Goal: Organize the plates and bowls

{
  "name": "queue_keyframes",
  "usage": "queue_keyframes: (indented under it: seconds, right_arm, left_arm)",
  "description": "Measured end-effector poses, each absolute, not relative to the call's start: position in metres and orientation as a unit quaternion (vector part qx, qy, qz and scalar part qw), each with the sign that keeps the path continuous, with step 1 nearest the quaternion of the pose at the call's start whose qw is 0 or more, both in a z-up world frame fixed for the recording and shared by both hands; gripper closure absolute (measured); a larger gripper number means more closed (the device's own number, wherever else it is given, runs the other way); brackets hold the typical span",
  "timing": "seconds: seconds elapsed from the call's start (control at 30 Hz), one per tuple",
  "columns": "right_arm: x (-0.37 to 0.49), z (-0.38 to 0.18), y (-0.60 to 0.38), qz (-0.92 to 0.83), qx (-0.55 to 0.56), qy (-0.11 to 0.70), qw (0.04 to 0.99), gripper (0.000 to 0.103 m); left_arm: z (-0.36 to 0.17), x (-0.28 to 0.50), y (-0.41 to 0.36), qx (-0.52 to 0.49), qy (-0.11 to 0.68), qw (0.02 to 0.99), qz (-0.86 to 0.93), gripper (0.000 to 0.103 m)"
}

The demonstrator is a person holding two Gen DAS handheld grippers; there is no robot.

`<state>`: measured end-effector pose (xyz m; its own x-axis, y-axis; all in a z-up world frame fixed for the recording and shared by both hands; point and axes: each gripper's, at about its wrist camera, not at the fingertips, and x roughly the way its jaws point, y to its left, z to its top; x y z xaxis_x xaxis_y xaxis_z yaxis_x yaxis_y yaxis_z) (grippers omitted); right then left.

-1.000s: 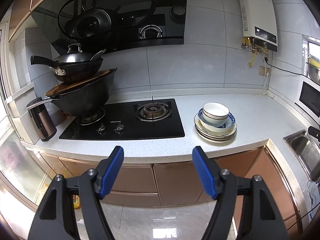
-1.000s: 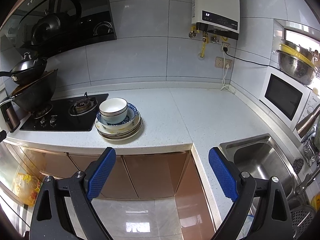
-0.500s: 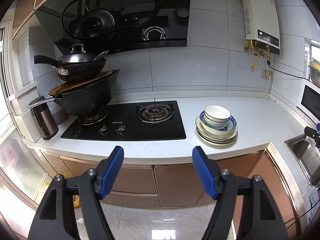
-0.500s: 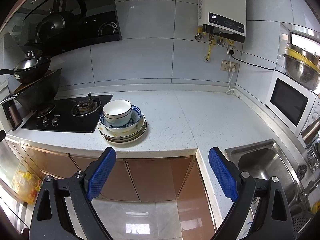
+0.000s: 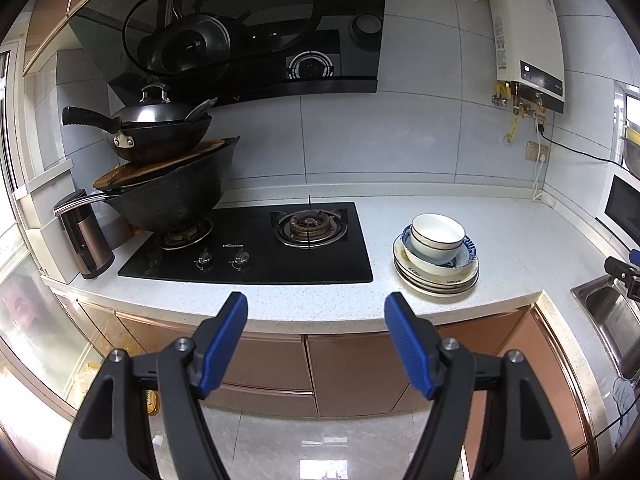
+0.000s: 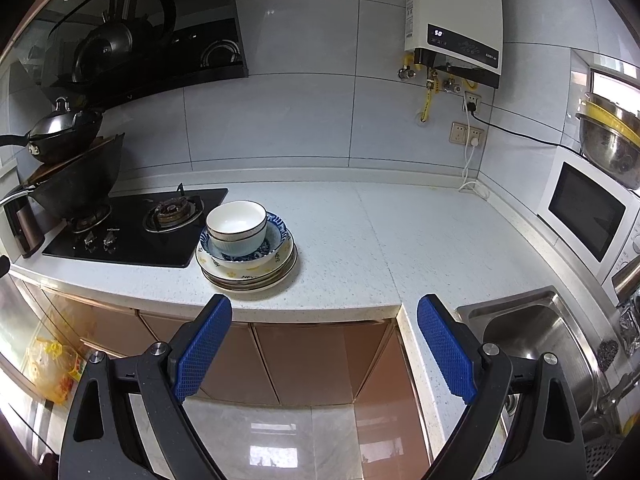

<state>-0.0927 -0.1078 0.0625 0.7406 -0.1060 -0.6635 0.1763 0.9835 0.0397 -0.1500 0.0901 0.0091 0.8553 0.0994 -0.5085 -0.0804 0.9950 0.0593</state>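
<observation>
While both grippers hang off the counter [image 6: 360, 240] edge, jaws apart and empty, the white bowl [image 6: 237, 226] tops the plate stack [image 6: 248, 268], ahead-left of the right gripper [image 6: 324, 344], ahead-right of the left gripper [image 5: 316, 344]; right looks nearer.

Left tongs [image 5: 316, 308] and right tongs [image 6: 324, 312] both agape, empty, angled downward, side by side
</observation>
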Motion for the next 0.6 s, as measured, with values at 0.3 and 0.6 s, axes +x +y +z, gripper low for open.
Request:
queue_keyframes:
  seconds: [0.3,0.6]
  right_arm:
    - [-0.0871,0.0634,-0.1068,-0.071,0.045,0.351,0.932,0.011]
    - [-0.0881,0.0646,-0.1054,-0.069,0.042,0.350,0.933,0.011]
  left_arm:
    - [0.0082,-0.1474,0.0907,0.016,0.266,0.962,0.050,0.033]
    - [0.0077,-0.1503,0.0912,0.016,0.266,0.962,0.051,0.033]
